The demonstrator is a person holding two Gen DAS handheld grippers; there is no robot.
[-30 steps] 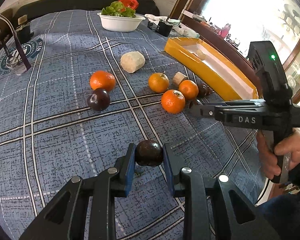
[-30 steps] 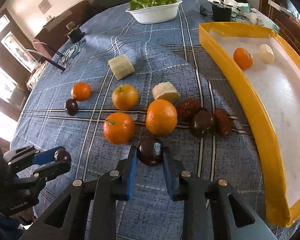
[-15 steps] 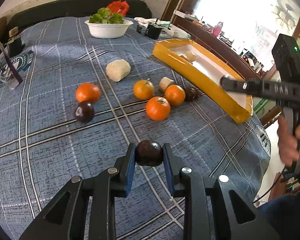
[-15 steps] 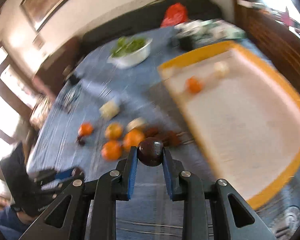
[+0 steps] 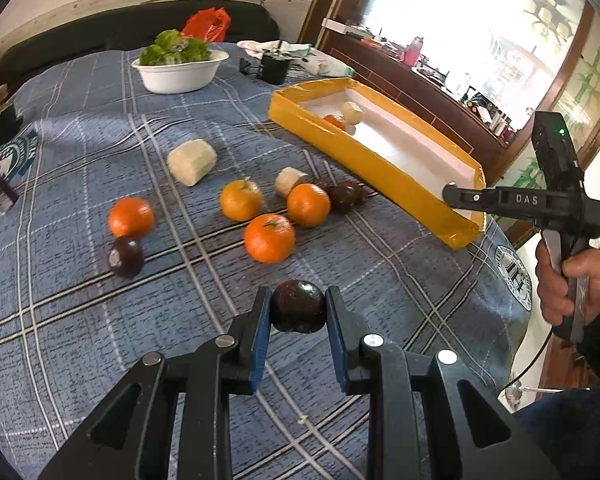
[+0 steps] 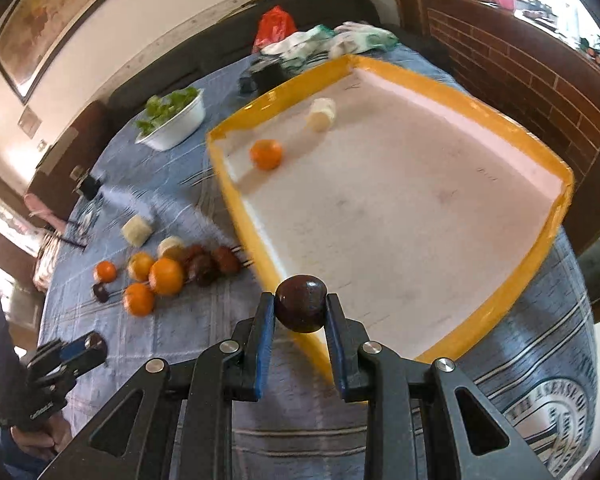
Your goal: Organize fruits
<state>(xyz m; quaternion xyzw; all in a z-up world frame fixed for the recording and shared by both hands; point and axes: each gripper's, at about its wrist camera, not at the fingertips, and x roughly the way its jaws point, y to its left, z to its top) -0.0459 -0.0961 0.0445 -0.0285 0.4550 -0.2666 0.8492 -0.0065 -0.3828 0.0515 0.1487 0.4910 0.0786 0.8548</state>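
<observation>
Two claws, left claw (image 5: 298, 312) and right claw (image 6: 300, 310), each clench a dark plum (image 5: 298, 306).

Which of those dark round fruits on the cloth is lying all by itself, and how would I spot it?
Start at the yellow tray on the blue checked cloth, then cross the cluster of oranges away from it. Past the outermost orange lies the lone dark plum; the other loose dark fruits huddle by the tray.

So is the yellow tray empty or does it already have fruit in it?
Not empty. The tray holds an orange and a pale chunk near its far corner; the rest of its white floor is bare.
</observation>
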